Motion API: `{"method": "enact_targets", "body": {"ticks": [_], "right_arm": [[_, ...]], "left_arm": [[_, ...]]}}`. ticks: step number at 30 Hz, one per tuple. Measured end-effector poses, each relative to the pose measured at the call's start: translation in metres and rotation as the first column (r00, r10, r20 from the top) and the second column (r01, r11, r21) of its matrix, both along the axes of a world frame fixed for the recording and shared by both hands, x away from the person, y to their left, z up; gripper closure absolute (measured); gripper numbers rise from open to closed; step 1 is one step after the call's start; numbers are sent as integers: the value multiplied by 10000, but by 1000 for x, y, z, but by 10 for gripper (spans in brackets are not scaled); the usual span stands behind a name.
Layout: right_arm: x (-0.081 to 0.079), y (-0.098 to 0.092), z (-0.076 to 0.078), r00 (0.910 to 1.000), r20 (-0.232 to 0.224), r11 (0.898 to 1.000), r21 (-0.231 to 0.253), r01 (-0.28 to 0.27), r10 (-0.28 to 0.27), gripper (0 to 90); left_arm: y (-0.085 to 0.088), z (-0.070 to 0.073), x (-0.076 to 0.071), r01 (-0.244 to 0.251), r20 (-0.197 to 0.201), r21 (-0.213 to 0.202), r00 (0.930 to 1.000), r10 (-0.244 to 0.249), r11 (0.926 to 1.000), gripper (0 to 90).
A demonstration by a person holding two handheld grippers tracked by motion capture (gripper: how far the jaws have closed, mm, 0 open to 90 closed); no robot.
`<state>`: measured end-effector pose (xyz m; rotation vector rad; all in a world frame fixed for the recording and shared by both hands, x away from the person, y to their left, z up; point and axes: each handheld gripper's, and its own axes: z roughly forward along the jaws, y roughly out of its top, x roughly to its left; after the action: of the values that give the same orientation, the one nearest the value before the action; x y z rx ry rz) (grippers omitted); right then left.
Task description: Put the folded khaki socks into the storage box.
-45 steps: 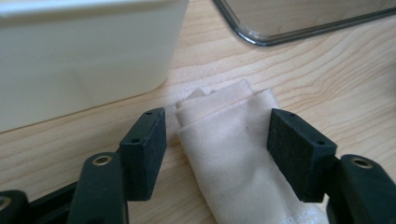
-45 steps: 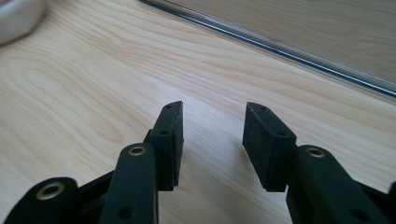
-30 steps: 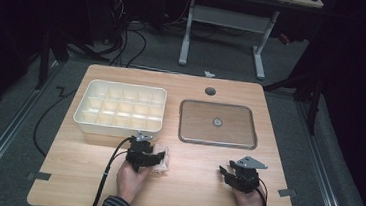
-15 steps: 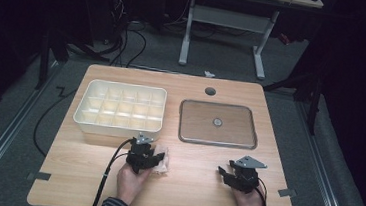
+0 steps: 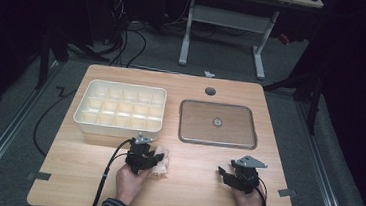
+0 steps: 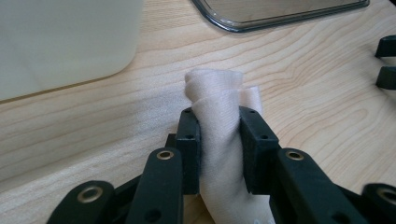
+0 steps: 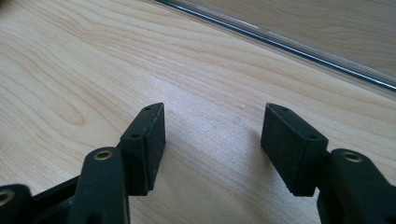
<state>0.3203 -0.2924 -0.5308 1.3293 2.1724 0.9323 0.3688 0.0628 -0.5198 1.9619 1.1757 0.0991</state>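
A small pale cloth lies bunched on the wooden table, just in front of the white compartment tray. My left gripper is shut on the cloth, both jaws pressing its folded middle. My right gripper rests low over the table at the front right, open, with bare wood between its pads. The tips of the right gripper also appear at the far right of the left gripper view.
A clear flat lid with a centre knob lies right of the tray; its edge runs just ahead of the right gripper. A round cable hole sits near the table's back edge. A cable trails from the left gripper.
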Motion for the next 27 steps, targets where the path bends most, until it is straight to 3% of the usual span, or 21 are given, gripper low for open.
{"method": "enact_targets", "body": {"ticks": [5, 27], "right_arm": [[0, 0, 0, 10000, 23, 10000, -56, -41, 41, 391], [0, 1, 0, 10000, 2, 10000, -50, -40, 40, 382]], "left_arm": [[1, 4, -3, 145, 77, -250, 9999, -143, 9996, 723], [14, 17, -7, 273, 429, -490, 9988, -252, 9984, 721]]}}
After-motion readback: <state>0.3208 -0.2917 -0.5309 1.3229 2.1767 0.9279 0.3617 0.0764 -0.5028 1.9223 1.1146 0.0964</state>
